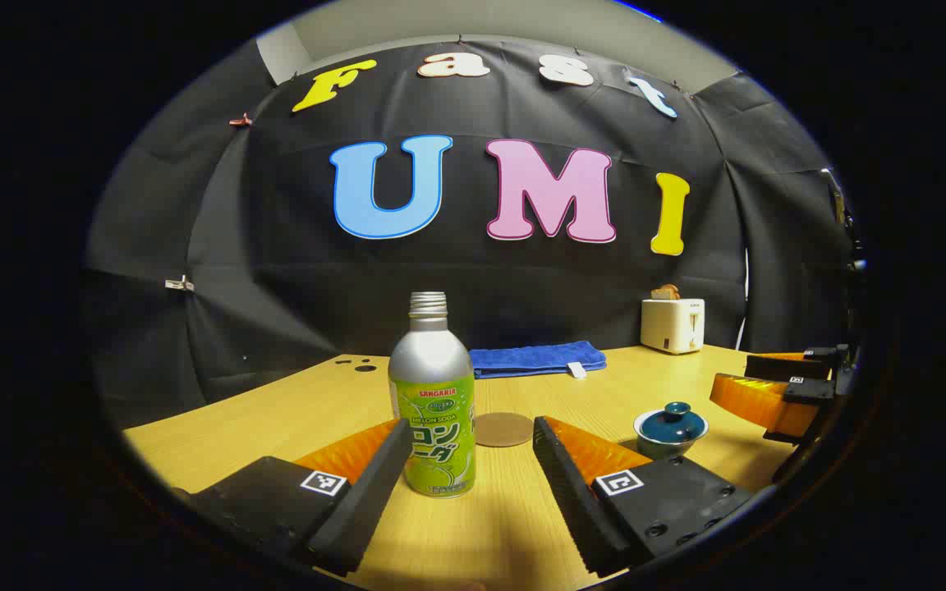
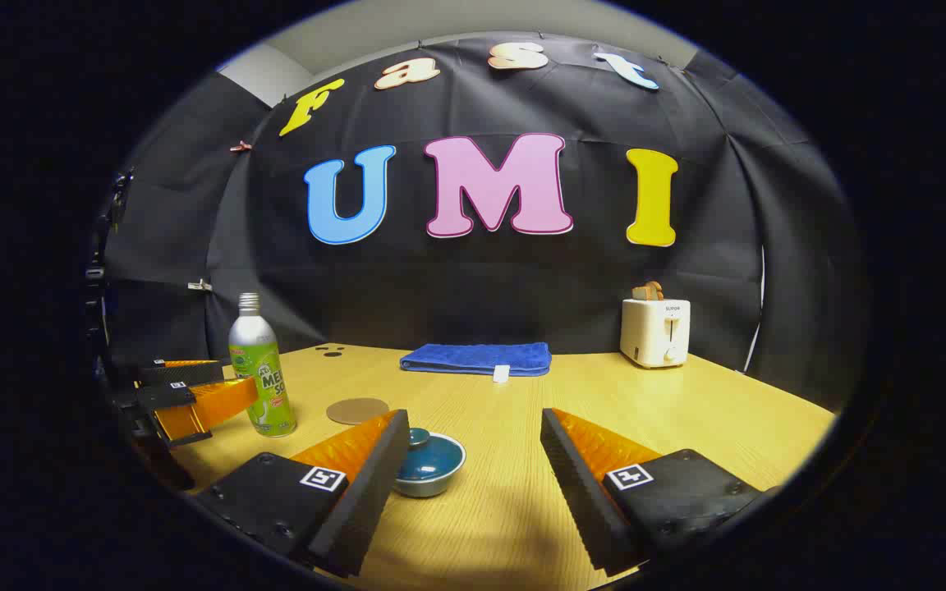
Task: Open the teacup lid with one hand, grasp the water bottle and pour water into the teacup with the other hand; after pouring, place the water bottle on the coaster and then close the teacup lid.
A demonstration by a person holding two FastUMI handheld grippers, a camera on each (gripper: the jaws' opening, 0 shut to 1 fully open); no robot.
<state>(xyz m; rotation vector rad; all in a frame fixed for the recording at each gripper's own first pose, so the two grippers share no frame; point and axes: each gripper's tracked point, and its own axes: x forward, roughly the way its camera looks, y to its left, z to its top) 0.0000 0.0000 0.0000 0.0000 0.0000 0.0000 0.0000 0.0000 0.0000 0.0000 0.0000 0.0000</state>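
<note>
Pale wood bench [image 1: 276, 410] carries the upright water bottle [image 1: 432, 402] between the fingers of the released left hand-held gripper [image 1: 465, 460], the coaster [image 1: 504, 428] just behind it, while the released right hand-held gripper [image 2: 473, 460] hovers beside the lidded teacup [image 2: 432, 464].

A staged recording booth is posing as a kitchen: black cloth [image 2: 473, 279] is hanging across the centre as a backdrop, while a wooden bench [image 2: 686, 410] is carrying a toaster [image 2: 655, 331] at right and a folded blue towel [image 2: 477, 358] mid-frame.
</note>
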